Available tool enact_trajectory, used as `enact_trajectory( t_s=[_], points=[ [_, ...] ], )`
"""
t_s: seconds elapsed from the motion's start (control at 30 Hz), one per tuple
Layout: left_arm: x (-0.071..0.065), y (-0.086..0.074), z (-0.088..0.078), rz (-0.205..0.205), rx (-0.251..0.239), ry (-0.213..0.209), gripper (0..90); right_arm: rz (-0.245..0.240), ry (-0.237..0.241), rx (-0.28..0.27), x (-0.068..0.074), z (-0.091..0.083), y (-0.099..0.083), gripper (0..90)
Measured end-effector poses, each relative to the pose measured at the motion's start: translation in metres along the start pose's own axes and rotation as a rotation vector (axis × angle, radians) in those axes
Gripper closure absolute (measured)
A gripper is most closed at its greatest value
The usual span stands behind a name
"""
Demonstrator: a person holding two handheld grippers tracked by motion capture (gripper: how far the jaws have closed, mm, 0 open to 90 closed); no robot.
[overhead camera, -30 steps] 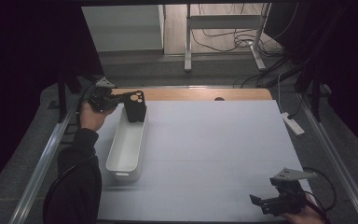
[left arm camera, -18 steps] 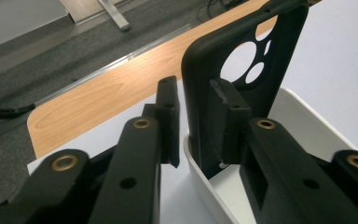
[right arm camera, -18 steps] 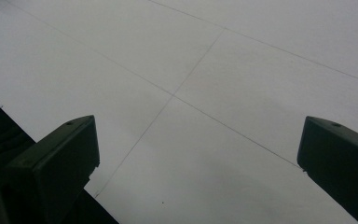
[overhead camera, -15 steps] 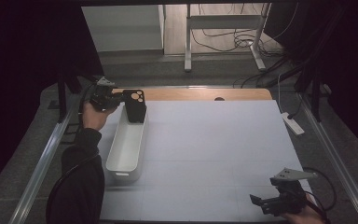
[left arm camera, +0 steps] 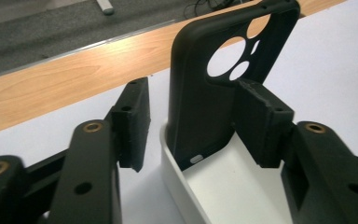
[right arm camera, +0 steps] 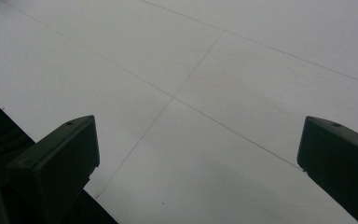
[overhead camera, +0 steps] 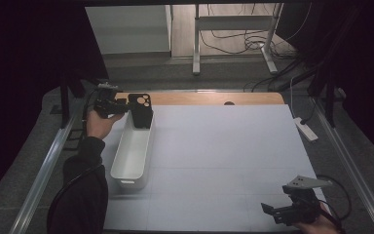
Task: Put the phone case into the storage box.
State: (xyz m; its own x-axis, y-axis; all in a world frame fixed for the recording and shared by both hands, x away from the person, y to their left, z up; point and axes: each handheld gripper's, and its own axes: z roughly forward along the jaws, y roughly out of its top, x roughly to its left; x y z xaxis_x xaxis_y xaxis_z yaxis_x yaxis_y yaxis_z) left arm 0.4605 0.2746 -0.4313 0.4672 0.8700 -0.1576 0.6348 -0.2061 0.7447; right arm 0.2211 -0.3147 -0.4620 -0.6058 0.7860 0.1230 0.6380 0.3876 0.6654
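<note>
Left tongs (left arm camera: pixel 186 126) just spread off the phone case (left arm camera: pixel 223 79), now standing in the bin's (overhead camera: pixel 131 161) far end; right tongs (right arm camera: pixel 196 163) sit wide apart.

The left gripper (overhead camera: pixel 126 105), held level at the table's far left corner with its jaws just opened apart, faces right, while the right gripper (overhead camera: pixel 272 210) hangs wide open near the front edge.

Wooden table (overhead camera: pixel 209 99), white sheet (overhead camera: pixel 224 161) over it; white bin (overhead camera: pixel 132 156) on sheet.
</note>
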Motion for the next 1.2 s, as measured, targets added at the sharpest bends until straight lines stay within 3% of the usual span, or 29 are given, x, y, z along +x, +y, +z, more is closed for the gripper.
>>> enact_trajectory(
  t_s=[0.27, 0.63, 0.87, 0.97, 1.2],
  points=[
    [-0.002, -0.001, -0.004, -0.013, -0.001, -0.005, 37.0, 0.000, 0.001, -0.002, 0.000, 0.000, 0.000, 0.0],
    [-0.003, -0.009, -0.012, -0.022, 0.012, -0.046, 23.2, -0.003, 0.000, 0.001, 0.000, 0.000, 0.000, 0.0],
    [-0.007, -0.012, -0.018, -0.030, 0.002, -0.109, 18.2, -0.002, -0.003, -0.002, 0.000, 0.000, 0.000, 0.0],
    [-0.010, -0.013, -0.021, -0.016, -0.002, -0.133, 15.8, -0.002, -0.002, -0.004, 0.000, -0.001, 0.000, 0.0],
    [-0.018, -0.019, -0.024, 0.022, 0.004, -0.144, 7.3, -0.002, -0.004, -0.005, 0.000, -0.001, 0.000, 0.0]
  ],
)
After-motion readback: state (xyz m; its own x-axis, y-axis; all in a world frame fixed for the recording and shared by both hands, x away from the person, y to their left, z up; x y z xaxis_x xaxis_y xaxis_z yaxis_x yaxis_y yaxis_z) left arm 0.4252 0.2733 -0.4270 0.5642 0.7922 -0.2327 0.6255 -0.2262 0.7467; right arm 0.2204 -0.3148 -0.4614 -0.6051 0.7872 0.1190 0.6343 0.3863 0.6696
